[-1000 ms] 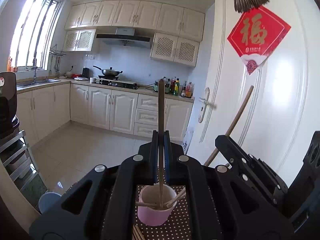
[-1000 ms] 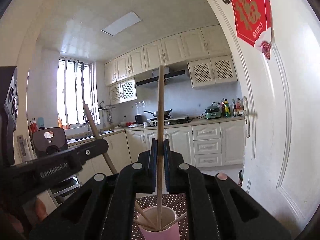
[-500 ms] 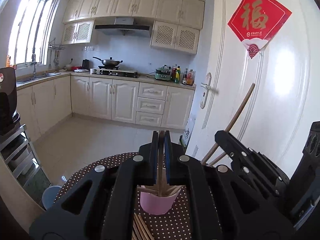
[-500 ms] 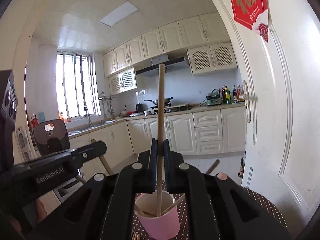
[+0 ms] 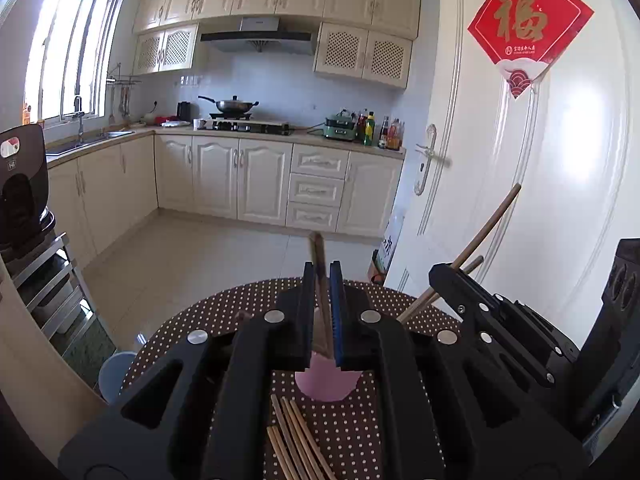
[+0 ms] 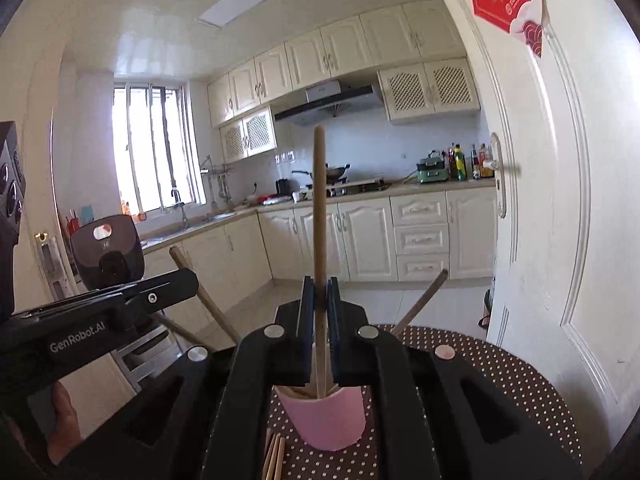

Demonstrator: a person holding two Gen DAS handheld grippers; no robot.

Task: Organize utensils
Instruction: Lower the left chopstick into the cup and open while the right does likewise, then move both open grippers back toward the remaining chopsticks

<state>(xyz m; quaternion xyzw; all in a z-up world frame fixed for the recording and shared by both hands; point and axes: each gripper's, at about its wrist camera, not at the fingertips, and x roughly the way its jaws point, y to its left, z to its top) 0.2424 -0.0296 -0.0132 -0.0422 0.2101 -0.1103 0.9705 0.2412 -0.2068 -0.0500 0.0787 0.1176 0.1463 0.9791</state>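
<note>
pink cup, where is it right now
The pink cup stands on the dotted table, just beyond the right gripper, with loose chopsticks lying before it.

Bright daylight from the window, fisheye-curved edges, sharp.

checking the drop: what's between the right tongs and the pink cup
Only the chopstick they pinch; its lower end sits in the pink cup, right wrist view.

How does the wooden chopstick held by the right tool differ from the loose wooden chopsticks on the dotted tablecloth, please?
The held wooden chopstick stands upright, its lower end in the pink cup; the loose wooden chopsticks lie flat beside the cup. One is clamped by the right tool; the others are untouched. Both look like matching light wood.
</note>
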